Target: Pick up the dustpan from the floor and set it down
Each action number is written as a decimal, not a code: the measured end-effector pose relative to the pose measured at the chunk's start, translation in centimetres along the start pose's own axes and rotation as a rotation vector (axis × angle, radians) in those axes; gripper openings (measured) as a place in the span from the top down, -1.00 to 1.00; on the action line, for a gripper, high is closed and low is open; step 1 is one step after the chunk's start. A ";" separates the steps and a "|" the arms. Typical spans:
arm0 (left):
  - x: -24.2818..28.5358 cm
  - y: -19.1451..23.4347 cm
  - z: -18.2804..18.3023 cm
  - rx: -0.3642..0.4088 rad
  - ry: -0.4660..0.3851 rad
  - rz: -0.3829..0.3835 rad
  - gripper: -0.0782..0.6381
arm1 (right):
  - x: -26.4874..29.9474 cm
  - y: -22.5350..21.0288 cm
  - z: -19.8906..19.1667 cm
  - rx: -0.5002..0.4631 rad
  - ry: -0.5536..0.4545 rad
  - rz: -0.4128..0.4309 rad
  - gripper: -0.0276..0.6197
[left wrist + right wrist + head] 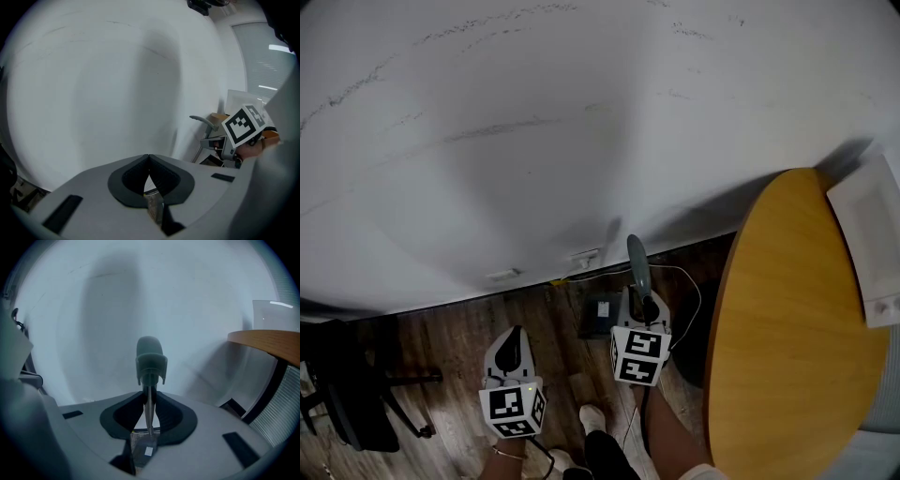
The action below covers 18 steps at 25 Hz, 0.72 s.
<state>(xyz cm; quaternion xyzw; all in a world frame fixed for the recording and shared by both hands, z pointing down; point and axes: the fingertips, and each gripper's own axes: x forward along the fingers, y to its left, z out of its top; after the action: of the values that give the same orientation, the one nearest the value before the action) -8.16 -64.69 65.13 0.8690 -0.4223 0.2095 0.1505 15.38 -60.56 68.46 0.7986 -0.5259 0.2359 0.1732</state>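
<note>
Above a wood floor [459,347], by a white wall [534,112], the dustpan handle [151,363] was clamped upright in the right gripper's [148,398] jaws; the left gripper's [149,160] jaws were closed on nothing.

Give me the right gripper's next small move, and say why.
Probably lower it a little, then open. The right gripper has its jaws shut on the dustpan handle, and the pan hangs low over the floor by the wall. Whether it touches yet I cannot tell.
</note>
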 end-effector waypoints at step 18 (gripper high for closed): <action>-0.8 0.2 -0.9 0.004 0.026 0.014 0.73 | 3.6 -0.6 0.8 0.003 -0.017 -0.009 0.61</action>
<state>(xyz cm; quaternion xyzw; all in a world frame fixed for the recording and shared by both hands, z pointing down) -8.99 -63.90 65.56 0.8635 -0.4260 0.2228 0.1528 17.35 -63.52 69.78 0.8031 -0.5235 0.2291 0.1687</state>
